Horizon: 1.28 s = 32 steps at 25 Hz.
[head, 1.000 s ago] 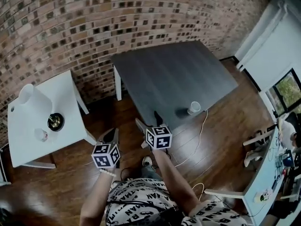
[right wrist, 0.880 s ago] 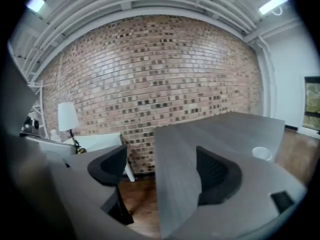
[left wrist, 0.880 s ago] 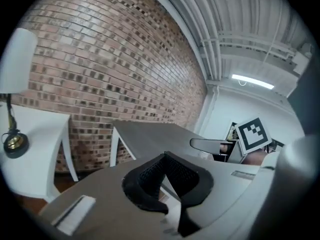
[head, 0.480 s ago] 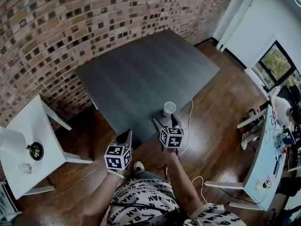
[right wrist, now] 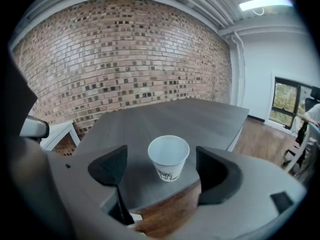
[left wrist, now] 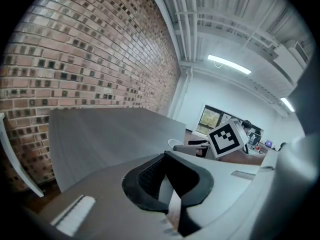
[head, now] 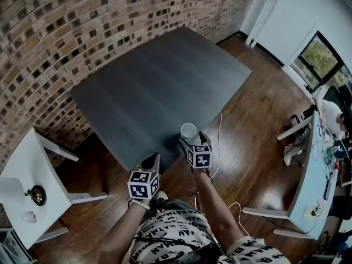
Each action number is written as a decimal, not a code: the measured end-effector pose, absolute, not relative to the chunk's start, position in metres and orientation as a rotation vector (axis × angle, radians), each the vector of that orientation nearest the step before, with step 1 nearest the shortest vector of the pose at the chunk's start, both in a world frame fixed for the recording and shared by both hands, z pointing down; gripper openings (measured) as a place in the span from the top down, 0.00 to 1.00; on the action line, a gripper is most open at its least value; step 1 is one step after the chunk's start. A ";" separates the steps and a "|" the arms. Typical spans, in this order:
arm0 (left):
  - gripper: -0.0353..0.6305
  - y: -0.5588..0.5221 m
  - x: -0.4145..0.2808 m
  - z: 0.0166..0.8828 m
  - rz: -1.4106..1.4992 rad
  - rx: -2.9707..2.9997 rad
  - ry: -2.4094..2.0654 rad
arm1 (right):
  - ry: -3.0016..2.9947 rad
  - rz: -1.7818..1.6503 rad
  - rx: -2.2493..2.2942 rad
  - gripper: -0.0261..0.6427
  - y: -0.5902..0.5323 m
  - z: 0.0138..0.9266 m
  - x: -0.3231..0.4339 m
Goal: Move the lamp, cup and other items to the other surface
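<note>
Right hand-held gripper (right wrist: 163, 170): I read the jaws as wide apart, with neither pad touching anything.
Cup (right wrist: 168, 157): white paper cup, upright, mouth open. It stands between the right hand-held gripper's jaws with a clear gap on each side, just ahead of the jaw roots.
Cup seating: it rests on the dark grey counter (head: 159, 87), close to the edge nearest the right hand-held gripper; from the head view the cup (head: 188, 131) sits just beyond the jaw tips.
Left hand-held gripper (left wrist: 172, 186): jaws narrow, pads drawn together, nothing between them.
Left hand-held gripper position: I see it (head: 150, 160) off the counter, over the wooden floor (head: 253, 147), beside the right hand-held gripper (head: 193, 141) and lower in the head view.
Lamp (head: 11, 190): white, on the white side counter (head: 33, 158), far out to the left of the left hand-held gripper.
Dark round item (head: 37, 194): on the same side counter, just beside the lamp; I cannot identify it.
Cable (head: 220, 126): white, on the floor to the right of the right hand-held gripper.
</note>
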<state>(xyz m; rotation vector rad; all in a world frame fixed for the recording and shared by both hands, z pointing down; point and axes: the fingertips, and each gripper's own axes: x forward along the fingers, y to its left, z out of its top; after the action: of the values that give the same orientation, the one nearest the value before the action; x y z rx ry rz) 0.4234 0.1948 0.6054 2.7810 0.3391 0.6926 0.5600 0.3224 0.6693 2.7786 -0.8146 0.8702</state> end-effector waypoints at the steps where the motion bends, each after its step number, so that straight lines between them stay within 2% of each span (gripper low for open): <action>1: 0.95 0.198 0.427 0.609 0.704 2.780 0.345 | -0.817 0.881 2.772 0.30 0.323 0.674 0.564; 11: 0.95 0.200 0.450 0.631 0.764 2.758 0.340 | -0.841 0.939 2.737 0.30 0.314 0.708 0.587; 21: 0.95 0.183 0.445 0.641 0.780 2.747 0.282 | -0.857 0.956 2.728 0.41 0.308 0.722 0.597; 32: 0.95 0.144 0.408 0.622 0.744 2.737 0.147 | -1.005 0.881 2.681 0.44 0.266 0.676 0.562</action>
<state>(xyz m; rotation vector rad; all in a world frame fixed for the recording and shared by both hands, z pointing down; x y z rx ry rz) 0.4084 0.1435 0.6224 2.7368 0.1473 0.7444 0.5622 0.2663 0.6765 2.6812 -1.0052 0.8805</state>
